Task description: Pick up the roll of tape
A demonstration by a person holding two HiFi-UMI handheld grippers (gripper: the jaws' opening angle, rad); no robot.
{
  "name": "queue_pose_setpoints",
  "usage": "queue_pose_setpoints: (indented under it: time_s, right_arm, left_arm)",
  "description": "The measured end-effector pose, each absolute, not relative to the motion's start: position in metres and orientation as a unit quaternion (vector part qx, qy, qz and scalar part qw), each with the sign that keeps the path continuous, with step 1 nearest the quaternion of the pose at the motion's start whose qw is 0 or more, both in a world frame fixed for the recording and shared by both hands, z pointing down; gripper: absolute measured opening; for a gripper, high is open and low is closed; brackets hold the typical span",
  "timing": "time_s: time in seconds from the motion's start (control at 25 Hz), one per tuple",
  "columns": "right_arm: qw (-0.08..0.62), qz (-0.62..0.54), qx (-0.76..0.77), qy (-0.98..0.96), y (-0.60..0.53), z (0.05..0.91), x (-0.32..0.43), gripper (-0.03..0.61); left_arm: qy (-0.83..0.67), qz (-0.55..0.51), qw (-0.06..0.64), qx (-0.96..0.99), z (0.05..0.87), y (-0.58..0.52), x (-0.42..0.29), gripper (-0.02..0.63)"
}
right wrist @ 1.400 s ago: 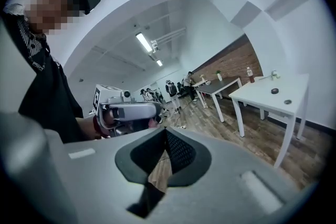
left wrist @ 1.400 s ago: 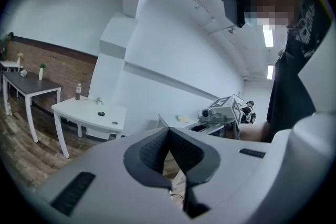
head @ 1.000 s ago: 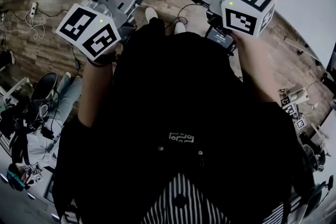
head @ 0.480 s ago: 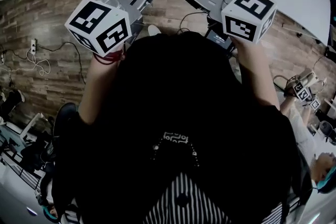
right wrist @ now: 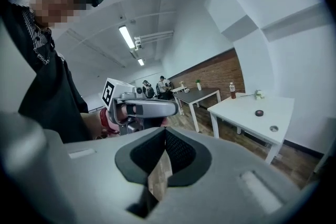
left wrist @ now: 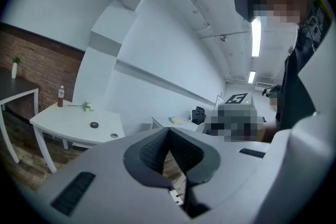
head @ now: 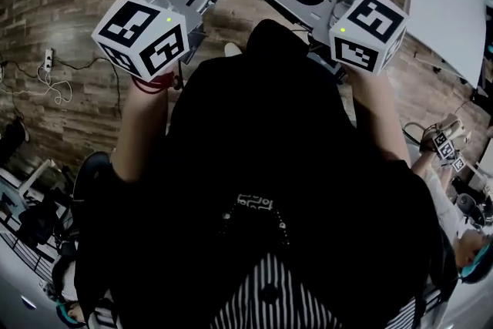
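Both pairs of jaws are clenched on nothing: the left gripper [left wrist: 168, 132] and the right gripper [right wrist: 165, 132] each show ribbed pads pressed together. A white table [right wrist: 247, 107] stands on a wood-plank floor [head: 77, 19], with a brick wall [right wrist: 210, 73] further back. The roll of tape [right wrist: 259, 113], small and dark, lies on the tabletop, well apart from both grippers, near a bottle [right wrist: 231, 90] at the far end. The person [head: 262, 166] holds the grippers side by side before the chest, tipped slightly down. Bare floor lies between them and the table's near edge.
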State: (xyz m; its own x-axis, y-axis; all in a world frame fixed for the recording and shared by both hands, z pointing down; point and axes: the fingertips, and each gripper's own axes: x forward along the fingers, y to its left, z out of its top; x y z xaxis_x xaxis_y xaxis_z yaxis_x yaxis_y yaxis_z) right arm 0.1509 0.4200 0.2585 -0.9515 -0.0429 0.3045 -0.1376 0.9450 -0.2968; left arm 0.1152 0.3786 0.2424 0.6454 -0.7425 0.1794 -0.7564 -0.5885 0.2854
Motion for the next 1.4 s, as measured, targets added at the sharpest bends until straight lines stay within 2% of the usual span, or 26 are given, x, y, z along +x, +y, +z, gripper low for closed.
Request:
queue_pose_setpoints:
  time_s: [0.24, 0.44, 0.72, 0.88, 1.04, 1.4]
  right_arm:
    - [0.189, 0.135, -0.031, -0.972, 0.393, 0.255, 0.104, 0.005]
    - [0.195, 0.127, -0.073, -0.970, 0.363, 0.231, 0.051, 0.005]
    - [0.192, 0.160, -0.081, -0.965, 0.257, 0.241, -0.010, 0.005]
    - [0.188, 0.164, -0.098, -0.964, 0.207, 0.240, -0.010, 0.005]
    - [0.178, 0.171, -0.109, -0.963, 0.183, 0.245, 0.017, 0.005]
    - [0.155, 0.190, -0.144, -0.959, 0.120, 0.272, 0.050, 0.005]
  left_arm:
    - [-0.462, -0.031, 0.200, 0.863, 0.236, 0.365, 0.074, 0.008]
    - [-0.496, -0.025, 0.187, 0.848, 0.205, 0.334, 0.021, 0.008]
    - [-0.547, -0.042, 0.242, 0.800, 0.236, 0.244, -0.061, 0.008]
    - [-0.543, -0.049, 0.230, 0.806, 0.224, 0.192, -0.056, 0.008]
    - [-0.525, -0.057, 0.235, 0.816, 0.213, 0.168, -0.017, 0.008]
    - [-0.500, -0.028, 0.268, 0.823, 0.253, 0.105, 0.039, 0.008]
